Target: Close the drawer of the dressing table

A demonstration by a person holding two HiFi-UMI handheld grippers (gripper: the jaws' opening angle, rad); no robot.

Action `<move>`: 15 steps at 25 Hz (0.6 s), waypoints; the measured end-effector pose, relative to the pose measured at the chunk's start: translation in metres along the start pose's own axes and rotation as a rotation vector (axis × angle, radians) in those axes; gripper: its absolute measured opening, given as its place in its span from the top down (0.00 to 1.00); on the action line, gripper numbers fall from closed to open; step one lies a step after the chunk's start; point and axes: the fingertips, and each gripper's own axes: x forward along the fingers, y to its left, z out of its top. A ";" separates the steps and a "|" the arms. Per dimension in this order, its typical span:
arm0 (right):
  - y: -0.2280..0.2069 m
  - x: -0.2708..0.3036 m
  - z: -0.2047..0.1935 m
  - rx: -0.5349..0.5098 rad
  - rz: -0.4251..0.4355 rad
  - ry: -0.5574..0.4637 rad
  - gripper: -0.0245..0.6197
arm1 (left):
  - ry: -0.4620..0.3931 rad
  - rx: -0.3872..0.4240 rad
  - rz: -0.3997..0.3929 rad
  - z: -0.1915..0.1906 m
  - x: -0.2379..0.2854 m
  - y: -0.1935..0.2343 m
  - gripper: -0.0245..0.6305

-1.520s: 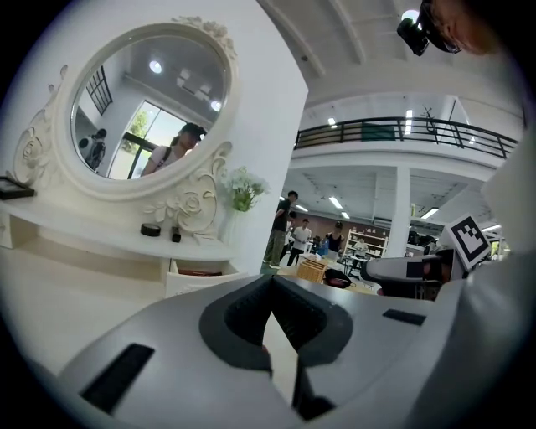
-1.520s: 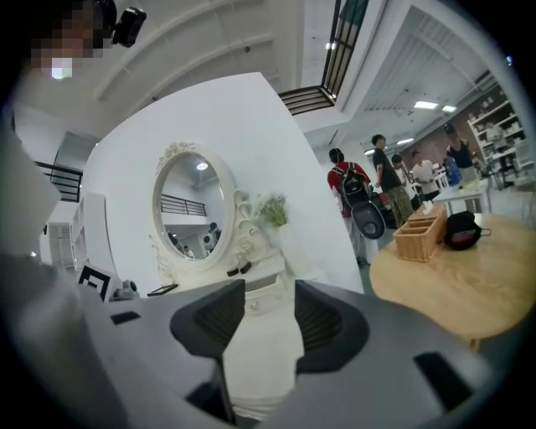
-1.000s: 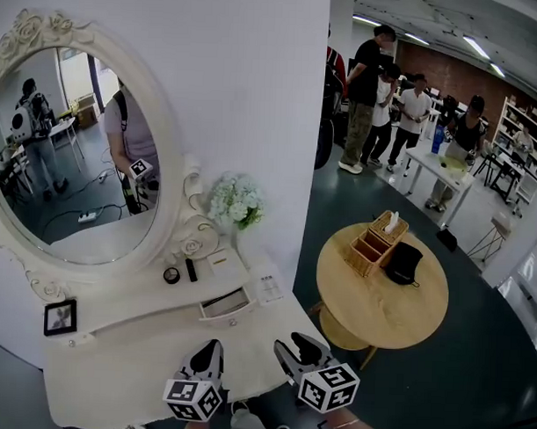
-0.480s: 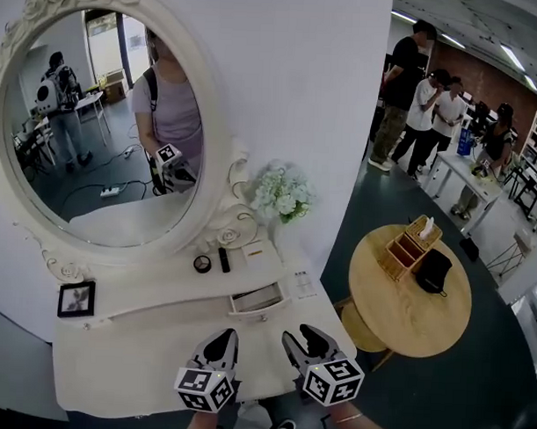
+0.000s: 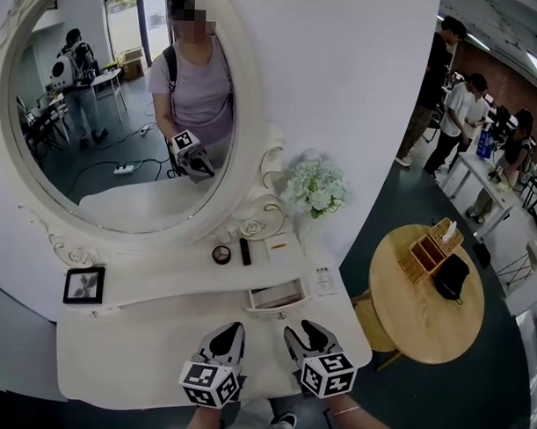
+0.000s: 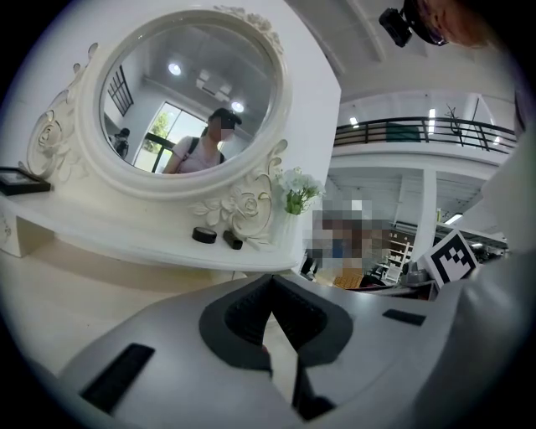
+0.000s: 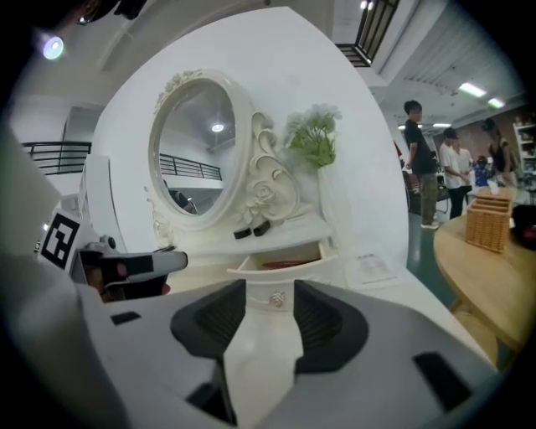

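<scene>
A plain white wall (image 5: 361, 80) curves up and over on the left, and beyond its edge the room opens onto a dark teal floor (image 5: 400, 214). A round wooden table (image 5: 414, 315) stands there with a wooden organiser box (image 5: 430, 248) and a black bag (image 5: 451, 277) on it. Further back, people (image 5: 457, 110) stand around a white table (image 5: 480, 186) before a brick wall (image 5: 511, 77), under a strip light (image 7: 471, 90) and a balcony railing (image 6: 419, 130).

No readable words or numbers. The card (image 5: 324, 280) on the table (image 5: 132, 345) bears print too small to read; cubes on the left gripper (image 5: 229, 330) and right gripper (image 5: 304, 330) show only black-and-white patterns.
</scene>
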 end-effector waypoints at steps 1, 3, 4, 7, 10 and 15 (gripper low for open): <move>0.001 0.005 -0.002 -0.004 0.002 0.008 0.70 | 0.003 0.000 0.004 0.000 0.000 0.003 0.96; 0.004 0.013 -0.006 -0.017 0.005 0.025 0.70 | 0.007 -0.002 0.013 -0.001 -0.001 0.009 0.96; 0.004 0.017 -0.008 -0.023 0.005 0.033 0.70 | 0.008 -0.004 0.018 -0.002 -0.001 0.012 0.96; 0.003 0.028 -0.013 -0.038 -0.005 0.054 0.70 | 0.010 -0.011 0.035 -0.004 -0.002 0.020 0.96; 0.001 0.037 -0.017 -0.054 -0.017 0.073 0.71 | 0.012 -0.016 0.050 -0.005 -0.002 0.027 0.96; -0.003 0.047 -0.024 -0.070 -0.043 0.103 0.72 | 0.020 -0.027 0.064 -0.007 -0.002 0.036 0.96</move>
